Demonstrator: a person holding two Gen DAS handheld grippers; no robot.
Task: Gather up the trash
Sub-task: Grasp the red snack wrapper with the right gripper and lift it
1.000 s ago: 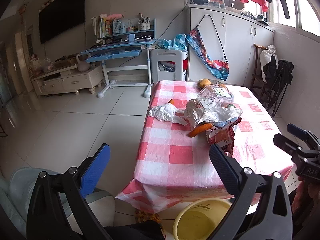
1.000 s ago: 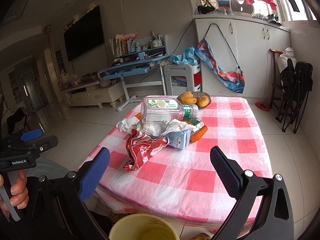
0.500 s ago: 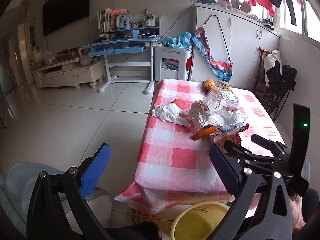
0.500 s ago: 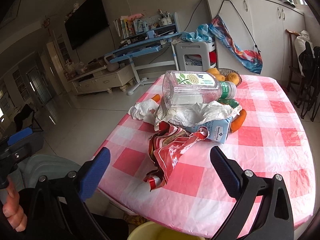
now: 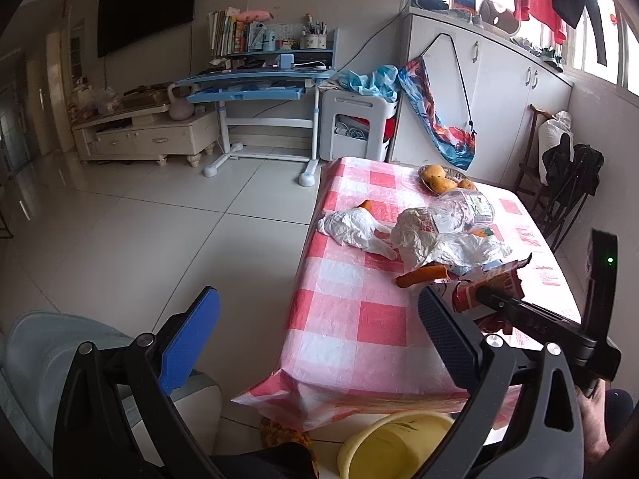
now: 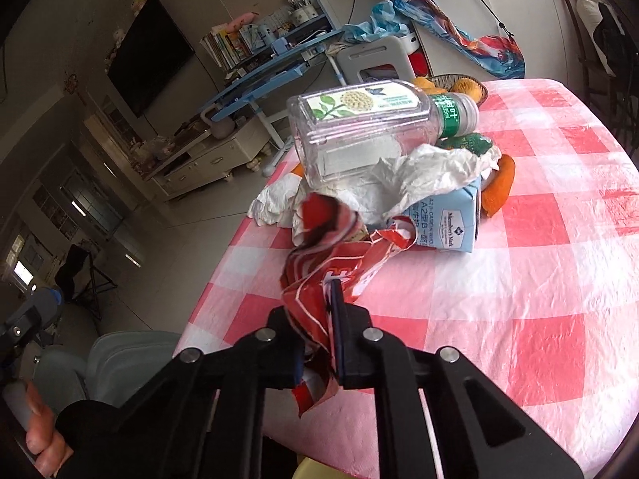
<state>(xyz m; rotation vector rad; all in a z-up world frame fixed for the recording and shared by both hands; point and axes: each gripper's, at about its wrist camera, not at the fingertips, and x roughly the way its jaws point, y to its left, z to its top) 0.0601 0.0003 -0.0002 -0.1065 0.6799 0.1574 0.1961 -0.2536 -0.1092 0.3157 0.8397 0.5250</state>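
One red wrapper (image 6: pixel 331 263) lies crumpled at the near end of the trash pile on the desk (image 6: pixel 519 279), and the right claw (image 6: pixel 319 331) is pinched tight on its lower end, the foil bunched between the closed fingers. Just behind the wrapper sits one light-blue carton (image 6: pixel 447 219) on its side, with white crumpled paper (image 6: pixel 419 175) draped over it. One clear bottle (image 6: pixel 367 127) with a green cap lies on its side on top of the paper; nothing can be seen inside it. Two orange peel pieces show at the edges of the pile in the right view, the larger (image 6: pixel 499 187) beside the carton. At the far end of the desk a small basket (image 6: pixel 455 80) holds oranges; their count is unclear here, while the left view shows about three (image 5: pixel 437 177). The left view also shows what the right one hides: a separate white crumpled bag (image 5: pixel 351 227) lying apart from the pile toward the desk's left edge, a long orange peel strip (image 5: pixel 421 275) in front of the pile, and a yellow bucket (image 5: pixel 395 447) on the floor below the desk's near edge. Its inside is only partly in sight. The left claw (image 5: pixel 315 339) hangs wide open over the floor, short of the desk, holding nothing.
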